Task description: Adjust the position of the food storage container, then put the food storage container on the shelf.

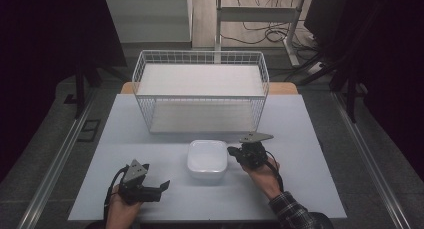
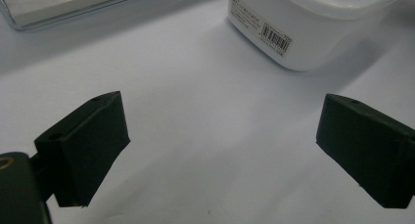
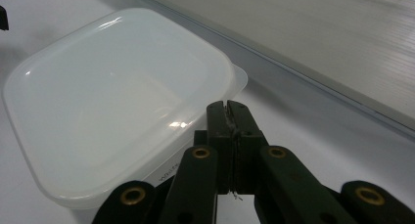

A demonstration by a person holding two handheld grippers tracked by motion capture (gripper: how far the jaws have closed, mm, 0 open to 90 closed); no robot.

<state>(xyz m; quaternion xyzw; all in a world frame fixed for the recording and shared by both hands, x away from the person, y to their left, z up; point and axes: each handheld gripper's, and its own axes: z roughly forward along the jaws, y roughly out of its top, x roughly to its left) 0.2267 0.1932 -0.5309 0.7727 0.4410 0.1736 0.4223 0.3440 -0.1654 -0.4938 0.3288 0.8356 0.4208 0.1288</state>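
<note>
Your right gripper (image 3: 229, 106), jaws together, sits beside the light, slick lidded container (image 1: 207, 158) mid-tabletop; left gripper (image 2: 220, 145) jaws apart; pinch its lid rim.

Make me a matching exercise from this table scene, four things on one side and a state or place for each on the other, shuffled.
Things:
1. left claw
2. right claw
3. white lidded container
4. wire basket

States or places:
A. stands at the far side of the table
B. jaws wide apart over bare table
C. sits between the two claws
D. jaws shut, beside the container's rim

Pairs: 1-B, 2-D, 3-C, 4-A
</note>
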